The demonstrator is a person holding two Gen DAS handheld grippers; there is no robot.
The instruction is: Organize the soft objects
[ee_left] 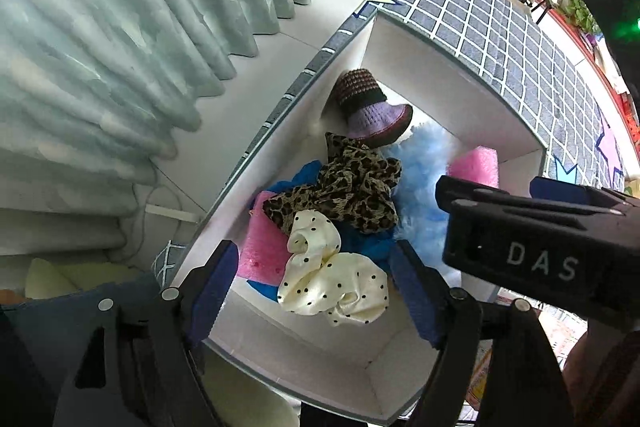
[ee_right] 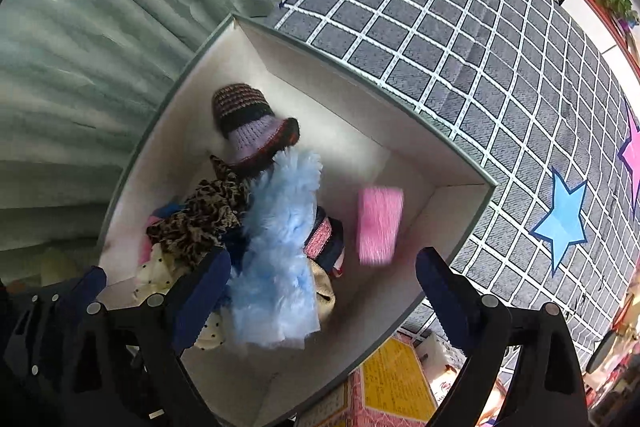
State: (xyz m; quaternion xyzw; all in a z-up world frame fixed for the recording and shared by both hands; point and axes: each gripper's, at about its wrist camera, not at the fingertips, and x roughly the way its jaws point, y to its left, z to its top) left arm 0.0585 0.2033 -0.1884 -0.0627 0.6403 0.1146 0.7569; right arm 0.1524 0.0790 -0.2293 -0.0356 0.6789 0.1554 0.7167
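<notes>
Here the right gripper (ee_right: 322,291) hangs over the white box (ee_right: 452,203), jaws spread wide and empty, a blurred pink sponge (ee_right: 379,223) just beyond at 1 o'clock. The left gripper (ee_left: 312,291), also wide, frames the polka-dot cloth (ee_left: 332,275) without gripping it.

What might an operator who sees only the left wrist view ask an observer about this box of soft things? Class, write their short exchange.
Operator: Is the right hand-held gripper open?
Observer: Yes, its fingers are spread wide and grip nothing.
Operator: What is hidden behind the fluffy blue cloth?
Observer: A pink and navy knitted band, lying between that cloth and the pink sponge.
</notes>
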